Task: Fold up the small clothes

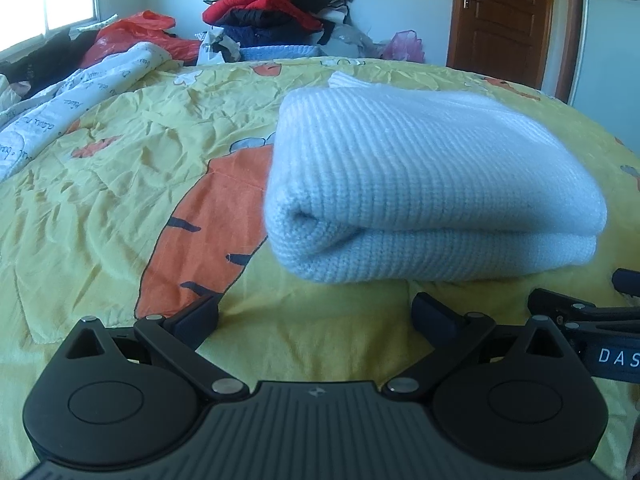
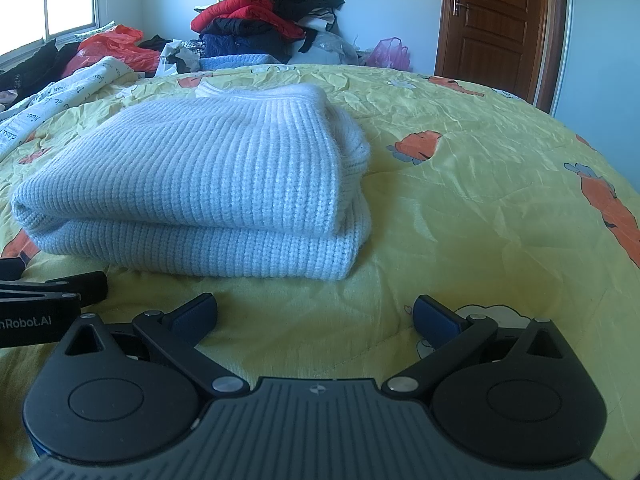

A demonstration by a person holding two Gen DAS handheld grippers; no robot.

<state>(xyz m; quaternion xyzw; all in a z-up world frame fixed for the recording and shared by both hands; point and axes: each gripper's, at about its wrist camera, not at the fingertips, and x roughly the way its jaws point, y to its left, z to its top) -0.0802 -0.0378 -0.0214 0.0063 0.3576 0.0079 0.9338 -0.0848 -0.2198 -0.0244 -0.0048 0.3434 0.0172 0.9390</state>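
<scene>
A pale blue knit sweater (image 1: 424,184) lies folded in a thick stack on the yellow bed cover (image 1: 100,200). In the right wrist view the same sweater (image 2: 200,192) sits left of centre, its ribbed hem on top. My left gripper (image 1: 316,316) is open just short of the sweater's near fold, with nothing between its fingers. My right gripper (image 2: 316,316) is also open, on the cover near the sweater's right front corner, holding nothing. Each gripper shows at the edge of the other's view: the right gripper (image 1: 592,312) and the left gripper (image 2: 60,288).
The cover has orange carrot prints (image 1: 200,232). A pile of dark and red clothes (image 1: 276,4) is heaped at the far wall, with a red plastic bag (image 1: 132,32) and a white printed quilt (image 1: 60,108) at the left. A brown door (image 2: 496,20) stands at the back right.
</scene>
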